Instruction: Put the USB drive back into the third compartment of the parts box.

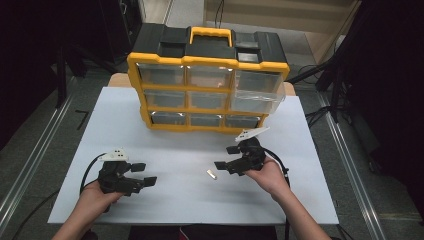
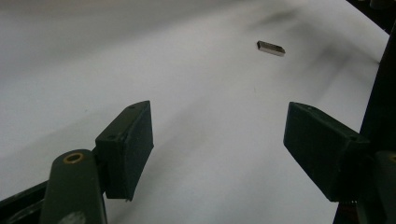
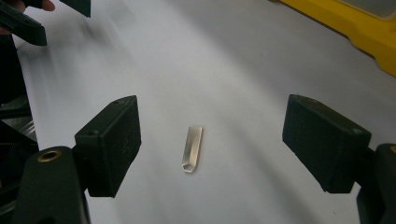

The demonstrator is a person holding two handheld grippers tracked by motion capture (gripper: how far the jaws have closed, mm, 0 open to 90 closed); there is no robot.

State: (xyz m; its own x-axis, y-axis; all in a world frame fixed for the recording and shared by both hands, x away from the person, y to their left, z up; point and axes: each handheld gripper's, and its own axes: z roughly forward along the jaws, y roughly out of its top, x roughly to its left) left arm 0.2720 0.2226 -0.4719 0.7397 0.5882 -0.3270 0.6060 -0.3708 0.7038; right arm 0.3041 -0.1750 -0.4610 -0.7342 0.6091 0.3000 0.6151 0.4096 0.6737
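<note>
Two hands come in from the near edge of a white table top [image 1: 165, 145], each holding a black two-jaw gripper. Nearest the person, on the left, the left gripper [image 1: 141, 174] hovers low over the bare surface with its jaws spread wide and nothing between them. Slightly farther in and to the right, the right gripper [image 1: 226, 157] is also spread wide and empty, angled down toward a small metal piece [image 1: 212, 174] that lies flat on the table between the two grippers, just beside the right one. In the right gripper view the metal piece [image 3: 193, 149] sits in the open gap between the jaws, touching neither; it is a thin, narrow, pale silvery strip with one slanted end. In the left gripper view it [image 2: 271, 47] lies well ahead of the jaws. It looks light, stiff and smooth, so it is likely to slide or flip if nudged; because it lies so flat, the best hold is probably across its narrow width near the middle, with the jaws set right down on the table. Farthest away, at the back of the table, stands a yellow and black organiser [image 1: 207, 90] with rows of clear drawers [image 1: 208, 100] and a handle on top.
</note>
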